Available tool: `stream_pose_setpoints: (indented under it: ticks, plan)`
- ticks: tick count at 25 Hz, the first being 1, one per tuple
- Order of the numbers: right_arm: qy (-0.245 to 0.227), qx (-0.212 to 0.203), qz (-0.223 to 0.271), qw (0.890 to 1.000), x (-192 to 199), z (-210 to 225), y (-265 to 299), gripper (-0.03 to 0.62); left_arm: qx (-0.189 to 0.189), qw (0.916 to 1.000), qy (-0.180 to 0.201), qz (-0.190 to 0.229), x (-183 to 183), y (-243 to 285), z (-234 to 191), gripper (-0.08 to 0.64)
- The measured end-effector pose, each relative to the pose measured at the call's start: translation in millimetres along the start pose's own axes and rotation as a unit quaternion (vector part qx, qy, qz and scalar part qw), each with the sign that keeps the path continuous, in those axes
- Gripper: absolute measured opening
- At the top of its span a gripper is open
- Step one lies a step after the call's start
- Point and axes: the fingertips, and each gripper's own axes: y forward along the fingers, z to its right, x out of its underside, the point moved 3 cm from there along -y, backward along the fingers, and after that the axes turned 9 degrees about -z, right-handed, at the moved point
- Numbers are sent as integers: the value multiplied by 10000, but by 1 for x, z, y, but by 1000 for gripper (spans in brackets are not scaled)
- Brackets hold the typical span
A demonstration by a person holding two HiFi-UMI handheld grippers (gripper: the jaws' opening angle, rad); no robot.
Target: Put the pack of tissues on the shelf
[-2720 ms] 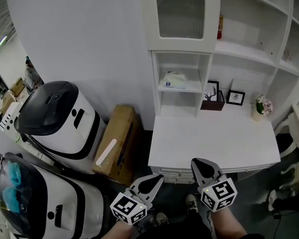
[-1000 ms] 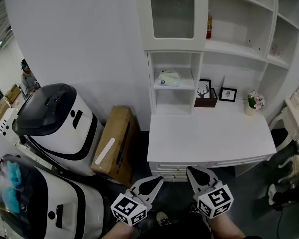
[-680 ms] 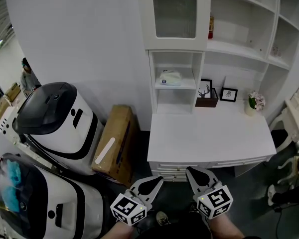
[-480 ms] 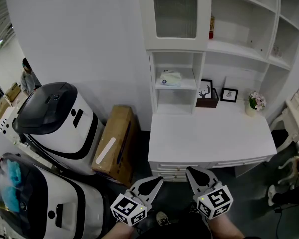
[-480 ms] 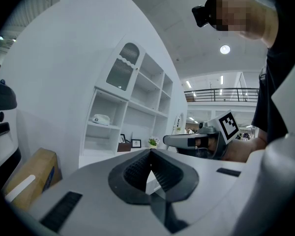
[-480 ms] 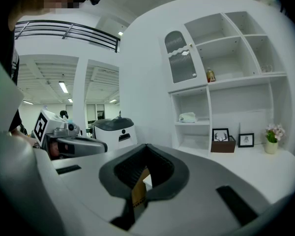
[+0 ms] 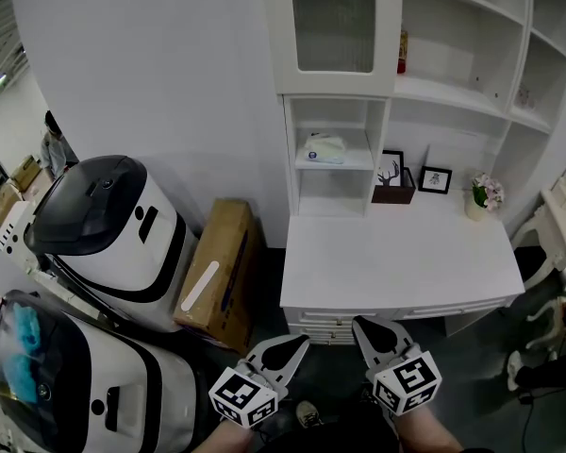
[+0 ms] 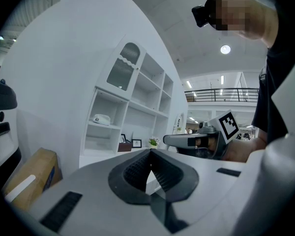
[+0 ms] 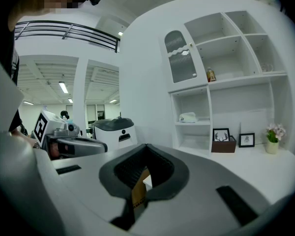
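The pack of tissues is a pale, soft bundle lying on the middle shelf of the narrow white cubby. It also shows in the left gripper view and the right gripper view. Both grippers hang low in the head view, well short of the desk and far from the pack. My left gripper is shut with nothing in it, its tips meeting in its own view. My right gripper is likewise shut and empty.
A white desk stands under the shelf unit, carrying two picture frames and a small flower pot. A cardboard box leans left of the desk. Two white-and-black machines fill the left side. A person stands far left.
Nothing has visibly moved in the last second. Since the oldest frame the head view has shifted a little and the right gripper sits slightly lower.
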Motion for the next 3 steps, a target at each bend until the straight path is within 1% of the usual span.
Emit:
stream_pose_setpoints:
  ticks: [3]
  plan:
    - [-5, -18, -7, 10000, 1, 2, 2, 3, -13, 10000, -6, 8, -1, 2, -2, 5]
